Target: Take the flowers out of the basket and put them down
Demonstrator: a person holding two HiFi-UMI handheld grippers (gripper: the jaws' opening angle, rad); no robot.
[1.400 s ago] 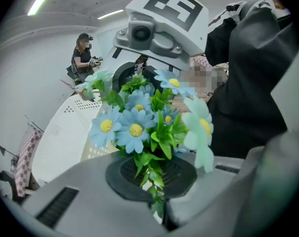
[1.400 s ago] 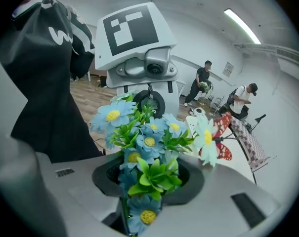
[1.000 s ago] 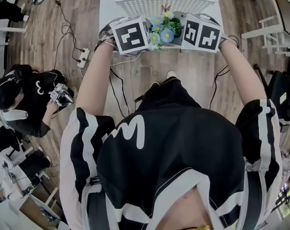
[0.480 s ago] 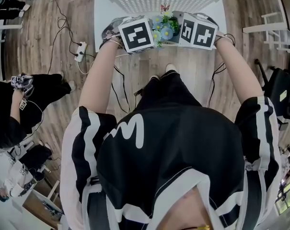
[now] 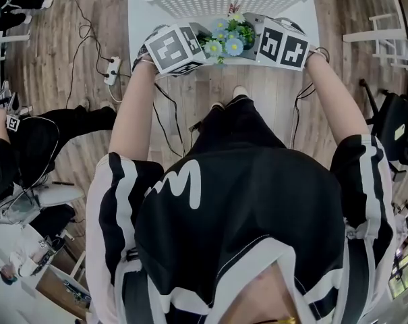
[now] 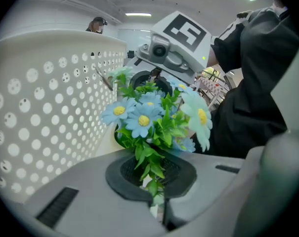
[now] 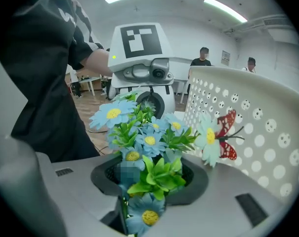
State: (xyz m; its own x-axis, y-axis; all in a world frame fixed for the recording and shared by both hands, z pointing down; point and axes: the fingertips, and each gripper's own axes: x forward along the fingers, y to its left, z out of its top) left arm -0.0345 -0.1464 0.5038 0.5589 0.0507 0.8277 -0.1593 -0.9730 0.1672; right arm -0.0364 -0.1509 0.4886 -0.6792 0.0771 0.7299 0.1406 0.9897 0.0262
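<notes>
A bunch of blue artificial flowers (image 5: pixel 227 39) with green leaves hangs between my two grippers, just in front of the white perforated basket (image 5: pixel 224 2) on the white table (image 5: pixel 137 19). My left gripper (image 5: pixel 205 44) is shut on the stems (image 6: pixel 154 181), its pads pinching them. From the other side my right gripper (image 5: pixel 249 41) has its jaws opening; the blossoms (image 7: pixel 149 142) still lie between them. A red butterfly (image 7: pixel 229 132) sits on the bunch beside the basket wall (image 7: pixel 248 117). Each gripper sees the other one, the right gripper (image 6: pixel 176 43) and the left gripper (image 7: pixel 139 58).
A power strip (image 5: pixel 112 76) and cables lie on the wooden floor left of the table. A person in black (image 5: pixel 28 147) sits on the floor at far left. White furniture (image 5: pixel 379 39) stands at right. The basket wall (image 6: pixel 45 107) is close beside my left gripper.
My left gripper has turned and swung a little to the left with the flowers. The right gripper's jaws have widened slightly. The person at far left has shifted away.
</notes>
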